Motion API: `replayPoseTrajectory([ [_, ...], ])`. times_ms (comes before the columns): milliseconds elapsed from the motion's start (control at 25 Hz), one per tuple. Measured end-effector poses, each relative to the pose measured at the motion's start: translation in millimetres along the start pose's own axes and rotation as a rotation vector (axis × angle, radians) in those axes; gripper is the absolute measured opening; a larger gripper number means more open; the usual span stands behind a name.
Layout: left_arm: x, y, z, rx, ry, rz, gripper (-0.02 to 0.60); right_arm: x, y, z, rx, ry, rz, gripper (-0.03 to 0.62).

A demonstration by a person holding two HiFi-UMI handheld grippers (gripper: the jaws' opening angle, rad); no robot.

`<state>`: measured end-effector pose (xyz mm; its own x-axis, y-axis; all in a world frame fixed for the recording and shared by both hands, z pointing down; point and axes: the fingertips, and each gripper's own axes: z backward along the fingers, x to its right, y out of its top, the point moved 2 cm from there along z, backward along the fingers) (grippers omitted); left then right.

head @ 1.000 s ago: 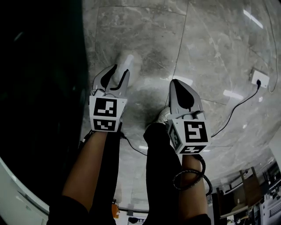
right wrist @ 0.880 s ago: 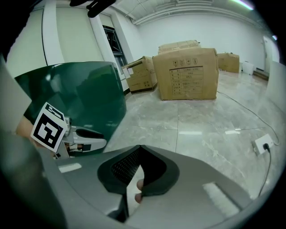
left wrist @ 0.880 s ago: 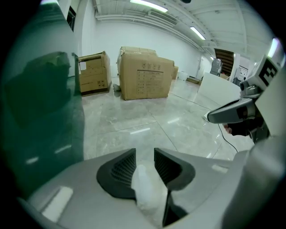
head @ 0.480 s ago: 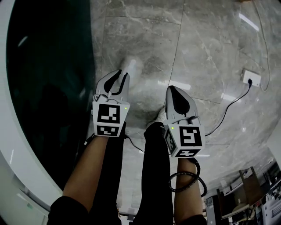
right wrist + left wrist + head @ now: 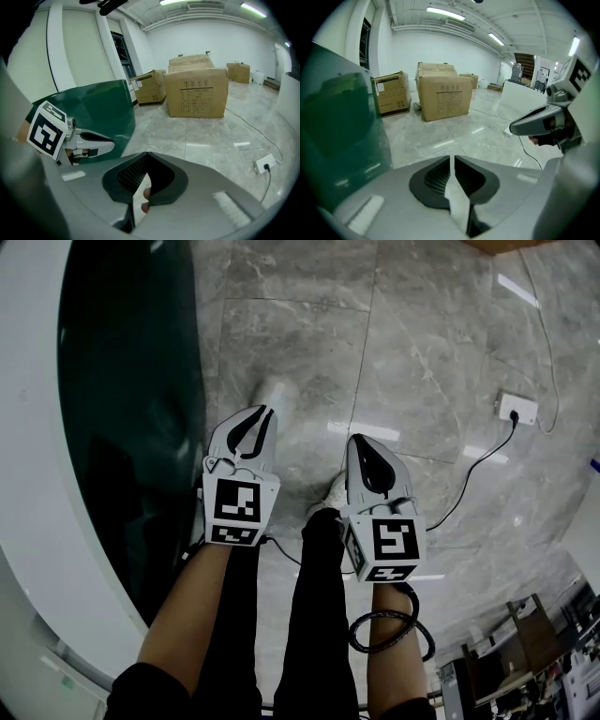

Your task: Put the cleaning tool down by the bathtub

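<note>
Looking down from the head view, the bathtub [image 5: 122, 390] takes up the whole 9 o'clock side: dark green wall, with a white band curving round outside it. Just to the right of it is the left gripper [image 5: 265, 413], tips pointing toward 12 o'clock, with its marker cube [image 5: 239, 507] sitting above the forearm. In its own view the tongs are pressed together, with only a thin slit between the dark pads and nothing pinched.

A white shoe [image 5: 274, 390] pokes out just past the left gripper's tips, at about 12 o'clock from them, on the grey marble floor [image 5: 422, 334]. Black trouser legs [image 5: 323, 615] run down toward 6 o'clock between the two forearms.

The right gripper [image 5: 356, 442] sits beside the left one, a bit lower in the picture, and is also pressed together and holding nothing. Its own view shows a couple of fingertips [image 5: 146, 192] peeking through the gap low behind the pads.

Out at 2 o'clock there's a white socket [image 5: 517, 409] on the floor, with a black cable [image 5: 469, 474] trailing back toward the right gripper.

Both gripper views show cardboard boxes [image 5: 443, 96] stacked further off.

I can't spot the cleaning tool in any view.
</note>
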<state>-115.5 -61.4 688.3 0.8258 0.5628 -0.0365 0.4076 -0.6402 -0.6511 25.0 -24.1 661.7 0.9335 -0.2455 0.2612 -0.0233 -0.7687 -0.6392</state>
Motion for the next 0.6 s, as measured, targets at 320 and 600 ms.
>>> replayPoseTrajectory([
  [320, -3, 27, 18, 0.027, 0.014, 0.008, 0.012, -6, 24, 12, 0.029, 0.003, -0.004, 0.026],
  [600, 0, 51, 43, 0.049, 0.024, 0.024, 0.002, -12, 54, 37, 0.060, 0.015, -0.005, 0.026],
])
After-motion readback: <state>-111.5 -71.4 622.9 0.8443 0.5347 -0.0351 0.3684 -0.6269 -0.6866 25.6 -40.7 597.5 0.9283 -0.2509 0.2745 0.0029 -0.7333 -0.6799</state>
